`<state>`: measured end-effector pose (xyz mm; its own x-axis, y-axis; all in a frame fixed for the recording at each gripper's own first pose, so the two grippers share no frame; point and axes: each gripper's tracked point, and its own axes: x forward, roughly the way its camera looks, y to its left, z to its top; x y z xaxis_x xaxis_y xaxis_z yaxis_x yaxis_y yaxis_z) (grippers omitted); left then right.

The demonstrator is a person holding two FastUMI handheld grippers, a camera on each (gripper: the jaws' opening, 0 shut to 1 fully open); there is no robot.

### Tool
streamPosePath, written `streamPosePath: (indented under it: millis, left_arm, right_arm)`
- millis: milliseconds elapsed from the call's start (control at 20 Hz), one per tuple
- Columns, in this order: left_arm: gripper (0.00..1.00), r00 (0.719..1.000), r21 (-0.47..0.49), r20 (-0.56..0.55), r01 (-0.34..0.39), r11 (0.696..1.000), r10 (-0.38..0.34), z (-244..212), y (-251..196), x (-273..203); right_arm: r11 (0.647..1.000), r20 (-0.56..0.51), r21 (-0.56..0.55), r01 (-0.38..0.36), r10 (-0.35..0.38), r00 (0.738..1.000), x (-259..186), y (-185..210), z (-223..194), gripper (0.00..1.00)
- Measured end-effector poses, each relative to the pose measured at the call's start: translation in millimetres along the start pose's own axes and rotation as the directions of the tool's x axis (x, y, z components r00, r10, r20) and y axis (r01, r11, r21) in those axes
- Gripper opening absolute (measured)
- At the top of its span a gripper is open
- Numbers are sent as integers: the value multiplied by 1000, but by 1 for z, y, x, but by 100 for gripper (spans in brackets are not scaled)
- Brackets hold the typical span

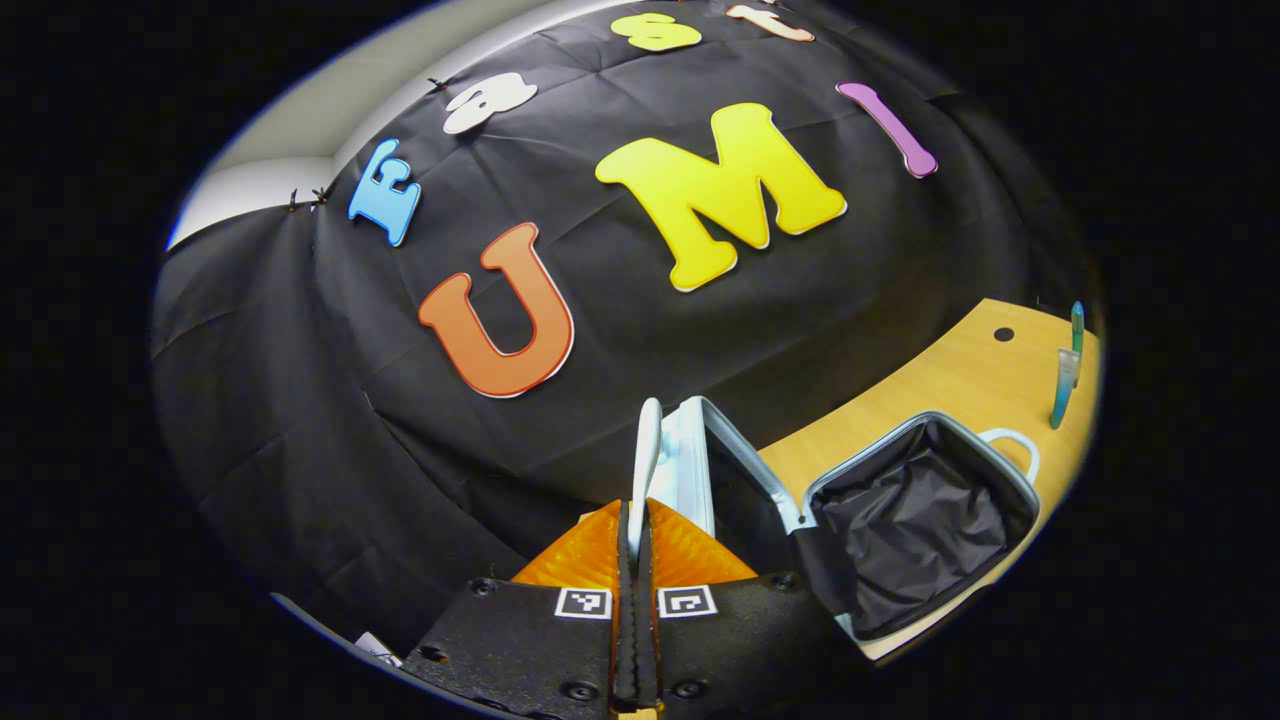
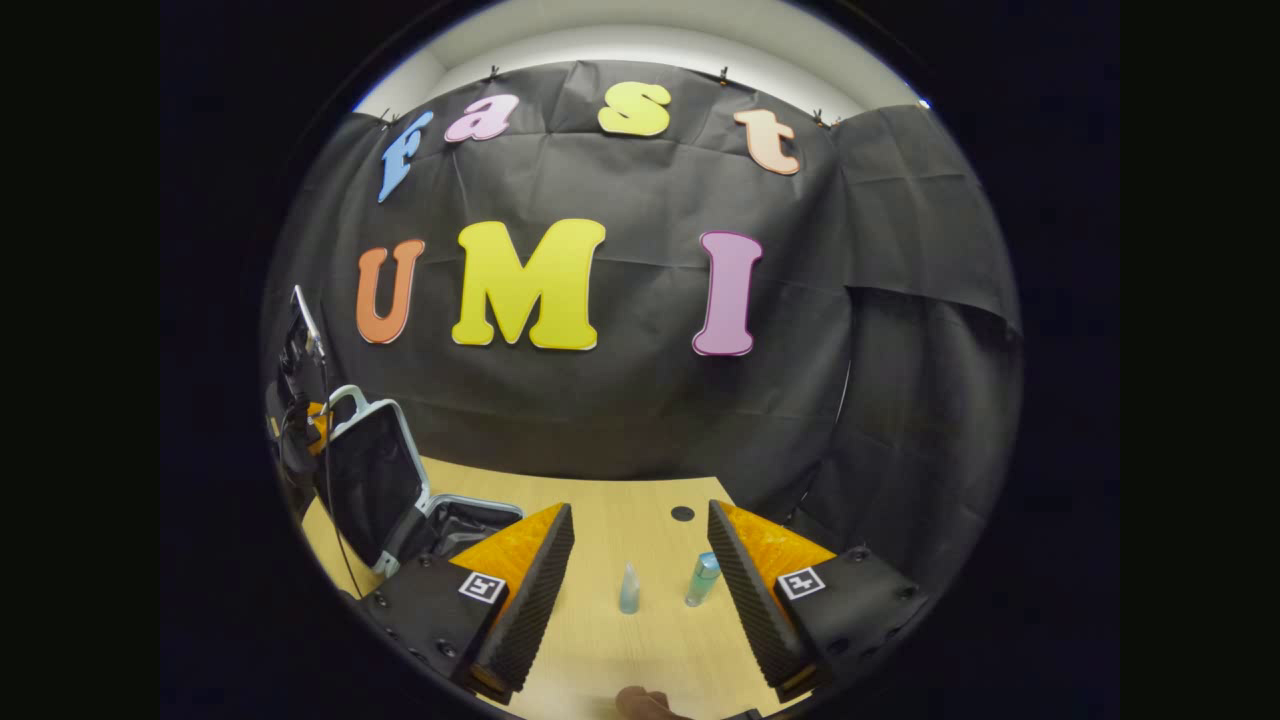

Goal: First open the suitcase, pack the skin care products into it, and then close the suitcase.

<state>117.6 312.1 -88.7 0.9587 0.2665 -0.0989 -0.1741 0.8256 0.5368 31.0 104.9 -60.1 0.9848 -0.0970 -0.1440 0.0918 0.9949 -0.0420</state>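
Note:
The pale blue suitcase lies open on the wooden table, its black-lined base (image 1: 920,520) to the right of its raised lid (image 1: 690,460). My left gripper (image 1: 636,520) is shut on the white handle (image 1: 648,440) at the lid's edge and holds the lid upright. In the right gripper view the lid (image 2: 375,480) stands at the far left over the base (image 2: 465,522), with the left gripper (image 2: 300,400) on its top. A small clear bottle (image 2: 629,588) and a teal bottle (image 2: 703,578) stand on the table between the spread fingers of my open right gripper (image 2: 640,590). Both bottles (image 1: 1065,385) also appear far right.
The wooden table (image 2: 620,650) runs back to the black cloth wall and has a dark round hole (image 2: 682,513) behind the bottles. A second white handle (image 1: 1015,445) sticks out of the base's far side. A brown rounded thing (image 2: 640,705) peeks in at the near edge.

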Motion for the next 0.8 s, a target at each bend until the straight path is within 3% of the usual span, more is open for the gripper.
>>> streamPosePath:
  millis: [250, 600, 800]
  left_arm:
    - [3, 999, -61, -50, 17, 998, -20, -57, 32, 27]
    - [3, 977, -252, -186, 59, 966, -108, -163, 48, 62]
    - [5, 941, -343, -286, 77, 936, -182, -223, 34, 79]
  right_arm:
    - [1000, -1, -18, 4, -5, 1000, -9, 15, 2, 80]
    - [998, -18, -58, 9, -10, 1000, -14, 30, -5, 80]
    - [996, -31, -85, -2, -1, 1000, -13, 39, -8, 80]
